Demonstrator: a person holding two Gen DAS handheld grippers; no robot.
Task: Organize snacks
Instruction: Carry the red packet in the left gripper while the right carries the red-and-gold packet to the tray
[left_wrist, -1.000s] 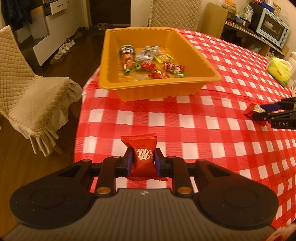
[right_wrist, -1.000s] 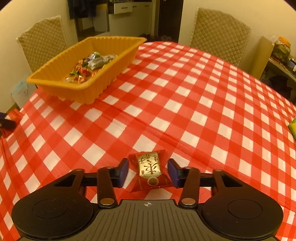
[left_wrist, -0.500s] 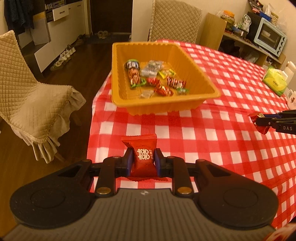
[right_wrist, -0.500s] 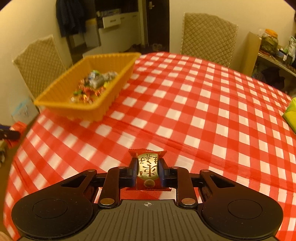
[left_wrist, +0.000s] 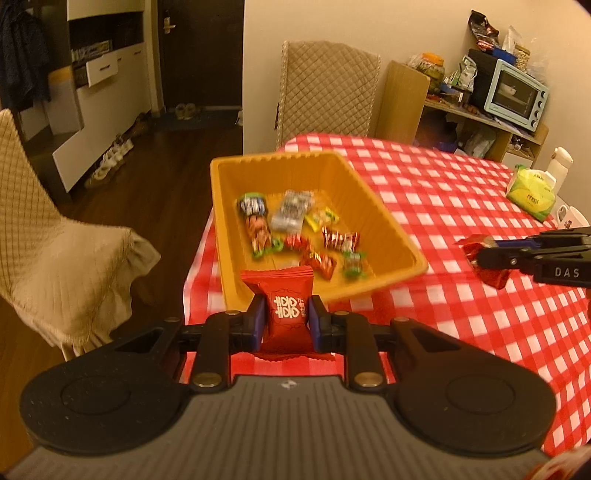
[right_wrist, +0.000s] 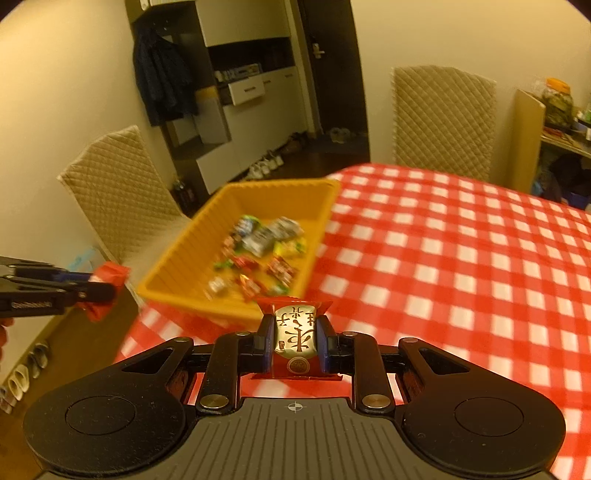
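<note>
An orange tray (left_wrist: 402, 236) (right_wrist: 177, 251) stands near the corner of the red-checked table (left_wrist: 461, 206) (right_wrist: 461, 251) and holds several wrapped candies (left_wrist: 291, 214) (right_wrist: 266, 236). My left gripper (left_wrist: 286, 317) is shut on a red candy packet (left_wrist: 284, 295) with white characters, held in the air in front of the tray. My right gripper (right_wrist: 295, 338) is shut on a red and gold candy (right_wrist: 294, 332), also lifted off the cloth. In the left wrist view the right gripper (left_wrist: 484, 253) comes in from the right; the left gripper (right_wrist: 99, 286) shows at the left of the right wrist view.
Quilted beige chairs (left_wrist: 44, 229) (left_wrist: 328, 88) (right_wrist: 114, 192) stand around the table. A green tissue pack (left_wrist: 532, 188) and white cups (left_wrist: 569, 218) sit at the table's far right. A shelf with a toaster oven (left_wrist: 515, 94) lies beyond. Dark wood floor (left_wrist: 159, 173) borders the table's left edge.
Both grippers have risen off the table with their candies, so the tray's inside shows more. The right gripper's jaws closed onto the red and gold candy, which lay on the cloth a second ago.
</note>
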